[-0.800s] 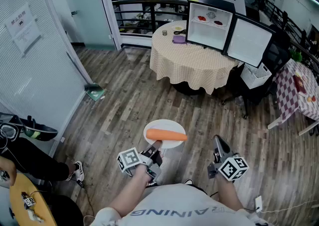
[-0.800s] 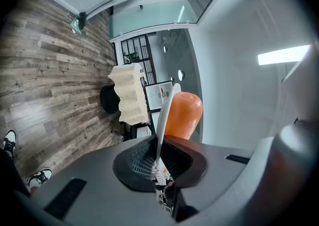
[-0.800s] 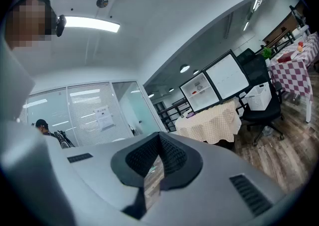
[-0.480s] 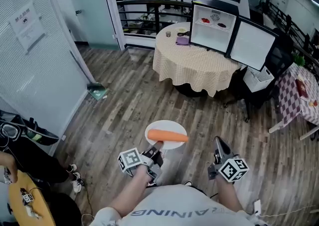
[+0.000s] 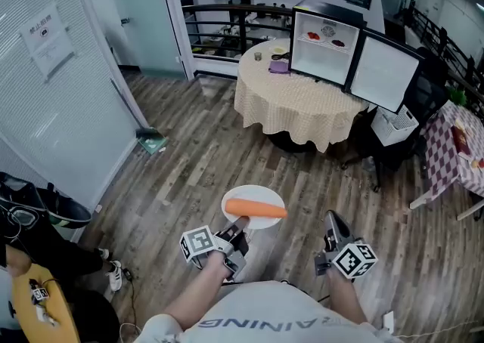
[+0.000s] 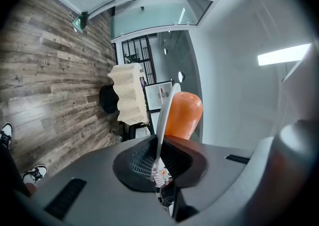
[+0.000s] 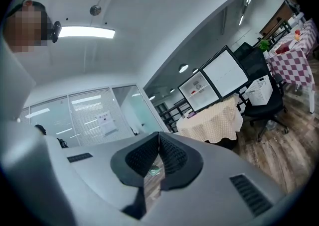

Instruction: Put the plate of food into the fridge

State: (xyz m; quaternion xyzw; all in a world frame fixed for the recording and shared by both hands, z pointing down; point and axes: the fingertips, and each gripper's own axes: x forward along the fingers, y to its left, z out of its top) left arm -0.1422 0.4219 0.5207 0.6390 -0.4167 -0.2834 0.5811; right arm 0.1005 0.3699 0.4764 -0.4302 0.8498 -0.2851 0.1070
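White round plate point(image 5: 262, 223) with one long orange carrot point(image 5: 255, 208) lying across it is pinched at its near rim by my left gripper point(image 5: 237, 224). Its jaws are closed on the thin edge. My right gripper point(image 5: 331, 220) hangs beside it, jaws together with nothing between them. The small white fridge point(image 5: 324, 38) stands with its door open on the round table with a beige checked cloth point(image 5: 291, 103), well apart from me across the wooden floor point(image 5: 189, 160). I judge that the step is the carrying. To do it well, I should hold the plate level, because the carrot can roll, and walk smoothly. I should aim for the lower shelf, since the upper one already holds small things.
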